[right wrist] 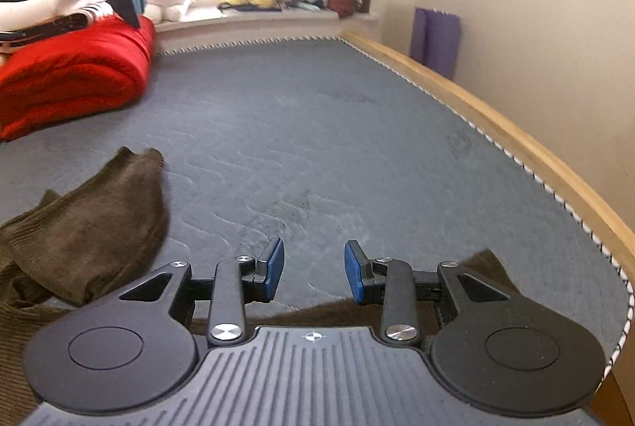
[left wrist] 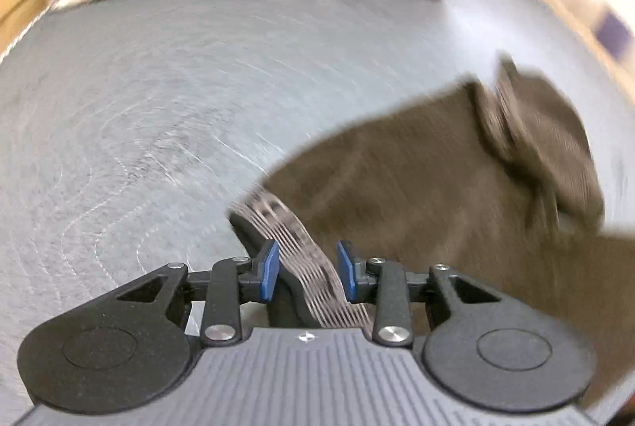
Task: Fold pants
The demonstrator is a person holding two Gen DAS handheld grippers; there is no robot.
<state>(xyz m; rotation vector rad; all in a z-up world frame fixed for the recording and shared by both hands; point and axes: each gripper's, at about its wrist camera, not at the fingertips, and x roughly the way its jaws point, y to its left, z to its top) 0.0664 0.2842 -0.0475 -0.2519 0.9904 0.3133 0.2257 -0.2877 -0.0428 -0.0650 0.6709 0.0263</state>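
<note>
In the left wrist view the left gripper [left wrist: 306,270] stood with its blue pads [left wrist: 270,269] apart, and the striped waistband [left wrist: 301,247] of the brown pants [left wrist: 416,184] ran between them without being pinched, while the pants spread to the right half of the frame over the grey mattress [left wrist: 158,100]. In the right wrist view the right gripper [right wrist: 314,270] was also open and held nothing, above the mattress [right wrist: 337,132]. The pants [right wrist: 87,223] lay bunched at the lower left, below the red blanket [right wrist: 75,73] at the upper left.
</note>
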